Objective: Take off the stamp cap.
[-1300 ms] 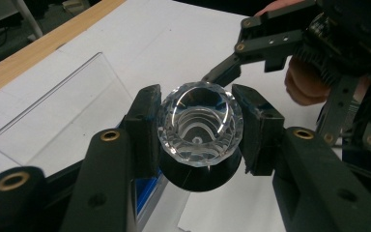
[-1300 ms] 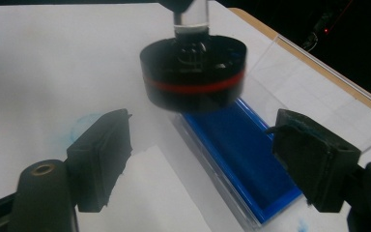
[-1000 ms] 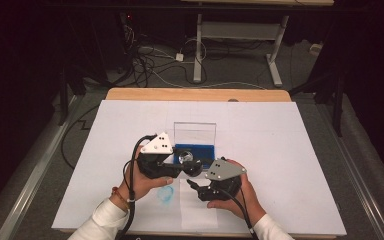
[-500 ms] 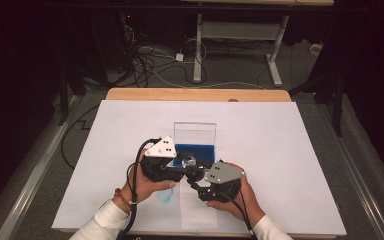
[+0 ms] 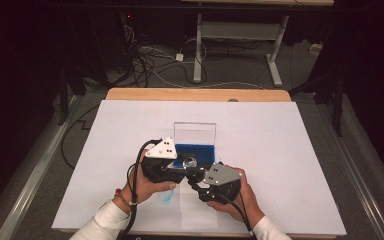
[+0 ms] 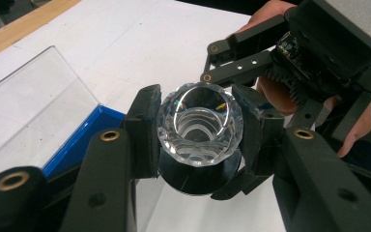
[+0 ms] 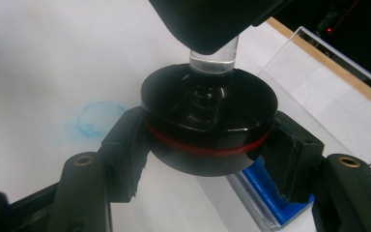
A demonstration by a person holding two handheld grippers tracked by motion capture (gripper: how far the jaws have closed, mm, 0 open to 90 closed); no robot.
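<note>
Two grippers meet over the white worktop (image 5: 280, 150), and between them you hold one object in two parts. Your left gripper (image 6: 198, 133) is clamped on the crystal knob (image 6: 200, 123) — a clear, faceted glass piece with a round, hollow-looking top and stepped rings inside, its cut faces catching small glints of colour. The flat black pads (image 6: 144, 128) press against its sides. Under the glass sits the black base (image 7: 207, 123), a smooth, glossy disc that widens like a shallow cone and carries a thin red band round its rim. Your right gripper (image 7: 207, 159) has just been closing, and its jaws now press on that base from both sides, one pad at each edge of the disc. In the right gripper view a clear glass stem (image 7: 212, 60) rises from the middle of the base towards the left gripper above it. In the high view the two grippers touch tip to tip near the front of the worktop, with the knob (image 5: 189, 162) between them, held just in front of the blue case (image 5: 195, 150). That case is a shallow rectangular tray with a deep blue lining, and its clear plastic lid (image 5: 195, 132) stands open behind it. A faint blue ring stain (image 7: 99, 118) marks the matte white sheet beside the base.
</note>
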